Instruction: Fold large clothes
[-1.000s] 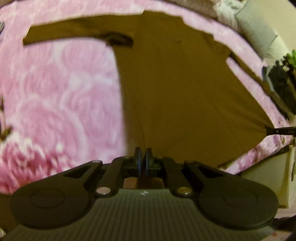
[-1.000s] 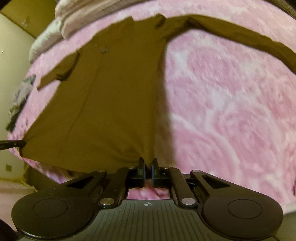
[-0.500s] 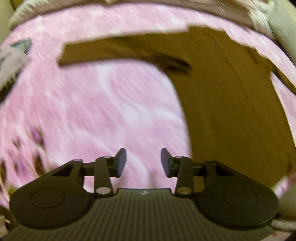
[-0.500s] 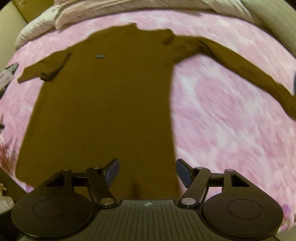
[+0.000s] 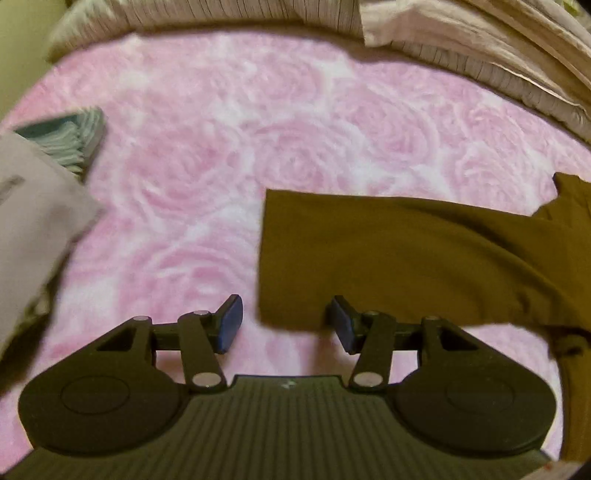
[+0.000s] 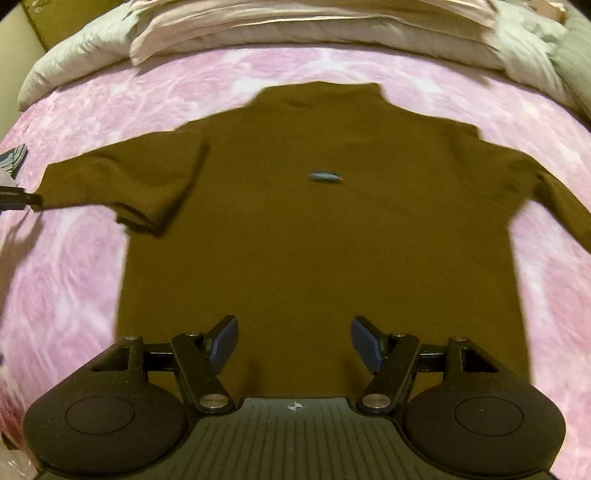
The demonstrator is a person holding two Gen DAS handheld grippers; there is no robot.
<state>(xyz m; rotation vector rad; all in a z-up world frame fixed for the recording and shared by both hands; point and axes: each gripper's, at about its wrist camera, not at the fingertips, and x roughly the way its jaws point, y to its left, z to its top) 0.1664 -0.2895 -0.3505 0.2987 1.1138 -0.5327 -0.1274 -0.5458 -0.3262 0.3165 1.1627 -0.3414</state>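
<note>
shirt: olive-brown, small grey-blue mark | blanket: pink-white rose swirls | folded cloth: teal stripes | bedding: pale beige-grey

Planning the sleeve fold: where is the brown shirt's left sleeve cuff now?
In the left wrist view, the cuff lies flat on the pink blanket, just ahead of the open left gripper.
</note>
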